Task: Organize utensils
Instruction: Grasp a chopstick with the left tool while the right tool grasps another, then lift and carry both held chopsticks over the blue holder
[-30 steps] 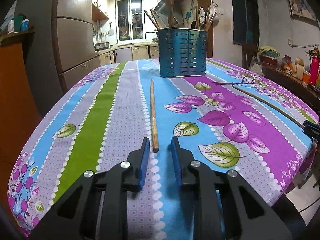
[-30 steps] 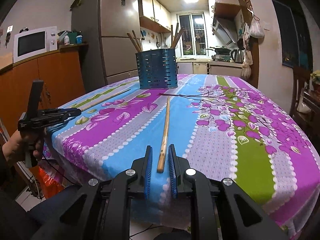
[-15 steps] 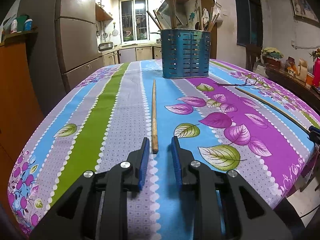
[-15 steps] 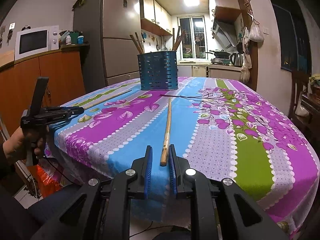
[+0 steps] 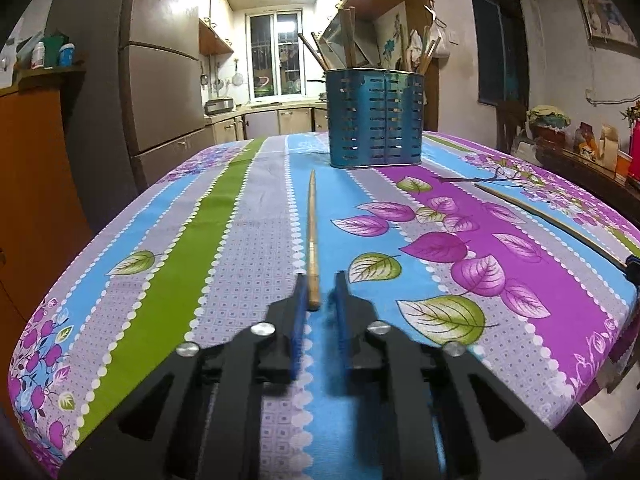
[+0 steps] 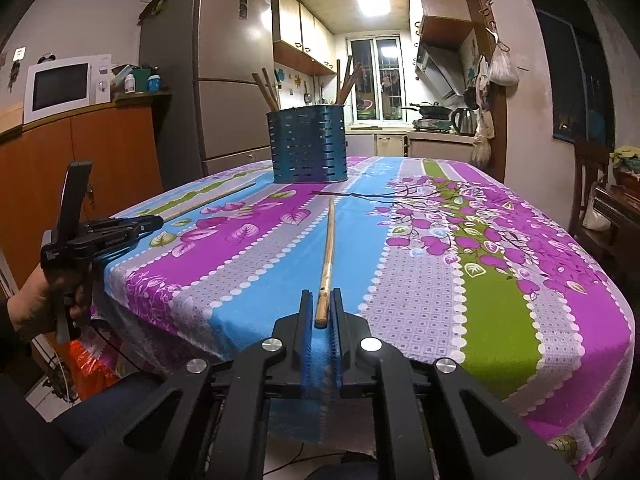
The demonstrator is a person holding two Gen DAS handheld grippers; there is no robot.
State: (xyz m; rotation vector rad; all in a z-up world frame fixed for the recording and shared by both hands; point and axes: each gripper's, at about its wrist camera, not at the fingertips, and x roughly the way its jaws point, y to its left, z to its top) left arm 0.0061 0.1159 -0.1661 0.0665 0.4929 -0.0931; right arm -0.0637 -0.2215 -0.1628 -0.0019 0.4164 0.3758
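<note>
Each hand-held gripper, left (image 5: pixel 318 292) and right (image 6: pixel 322 308), was closed on the near end of its chopstick (image 5: pixel 312 236) (image 6: pixel 326 256) lying on the tabletop (image 6: pixel 440 280), so a level, gentle lift toward the blue holder (image 6: pixel 307 146) seemed wise.

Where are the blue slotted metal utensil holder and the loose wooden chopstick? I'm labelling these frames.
Blue slotted metal utensil holder (image 5: pixel 375 119): left wrist view, middle of its front wall.
Loose wooden chopstick (image 6: pixel 327 250): right wrist view, mid-shaft.

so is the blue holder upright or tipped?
Upright. The holder stands flat on the tablecloth, chopsticks sticking up out of its top.
</note>
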